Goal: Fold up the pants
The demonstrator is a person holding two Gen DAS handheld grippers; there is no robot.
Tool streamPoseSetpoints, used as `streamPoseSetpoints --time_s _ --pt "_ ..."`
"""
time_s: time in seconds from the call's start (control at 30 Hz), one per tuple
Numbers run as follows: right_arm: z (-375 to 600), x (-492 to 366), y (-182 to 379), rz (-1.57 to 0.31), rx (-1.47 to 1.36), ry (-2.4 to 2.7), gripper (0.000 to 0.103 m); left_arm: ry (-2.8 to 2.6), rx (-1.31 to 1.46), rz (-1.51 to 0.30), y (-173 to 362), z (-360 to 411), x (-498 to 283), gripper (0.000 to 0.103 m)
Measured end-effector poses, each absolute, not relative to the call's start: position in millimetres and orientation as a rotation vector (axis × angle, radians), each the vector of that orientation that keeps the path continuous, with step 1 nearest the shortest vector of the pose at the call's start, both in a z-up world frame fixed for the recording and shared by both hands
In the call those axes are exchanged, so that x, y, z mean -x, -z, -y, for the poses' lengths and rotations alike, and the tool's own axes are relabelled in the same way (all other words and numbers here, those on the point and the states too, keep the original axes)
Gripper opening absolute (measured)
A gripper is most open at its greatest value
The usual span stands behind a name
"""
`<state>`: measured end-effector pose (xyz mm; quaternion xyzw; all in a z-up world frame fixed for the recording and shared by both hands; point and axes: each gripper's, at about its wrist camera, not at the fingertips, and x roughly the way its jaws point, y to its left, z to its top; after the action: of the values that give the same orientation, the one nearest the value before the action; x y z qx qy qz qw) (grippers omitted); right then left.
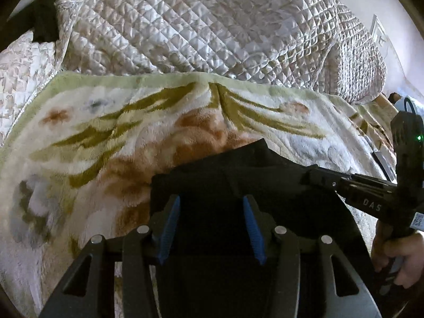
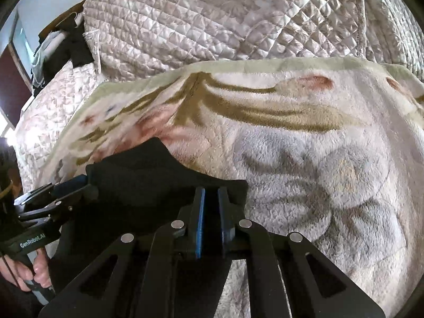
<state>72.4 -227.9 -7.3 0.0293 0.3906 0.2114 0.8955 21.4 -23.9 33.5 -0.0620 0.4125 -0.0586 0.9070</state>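
Observation:
The black pants [image 1: 238,175] lie folded on a fluffy floral blanket [image 1: 92,137]. My left gripper [image 1: 212,201] is open, its blue pads apart over the near part of the pants. My right gripper shows in the left wrist view [image 1: 315,177], reaching in from the right onto the pants' right edge. In the right wrist view the right gripper [image 2: 211,193] has its blue pads close together, pinching the edge of the black pants [image 2: 148,175]. The left gripper [image 2: 76,182] shows there at the left edge of the pants.
A quilted silvery bedspread [image 1: 198,26] is bunched up behind the blanket [image 2: 318,159]. Dark clothes [image 2: 76,50] hang at the far left. A hand [image 1: 397,262] holds the right gripper's handle; another hand [image 2: 29,270] holds the left one.

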Motion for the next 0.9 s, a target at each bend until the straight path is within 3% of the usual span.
streamPoseSetpoints --time_s 0.33,0.53,0.9 --pt "233 -41 -15 -0.779 -0.105 -0.438 0.011 0.104 0.120 -0.839 -49 25 -10 0.052" --pt "229 -1 -27 -0.725 -0.063 -0.465 0.021 0.113 0.116 -0.813 -63 28 17 0.052" --pt "222 58 10 -0.753 0.065 -0.455 0.024 0.125 0.114 -0.844 -41 22 79 0.050"
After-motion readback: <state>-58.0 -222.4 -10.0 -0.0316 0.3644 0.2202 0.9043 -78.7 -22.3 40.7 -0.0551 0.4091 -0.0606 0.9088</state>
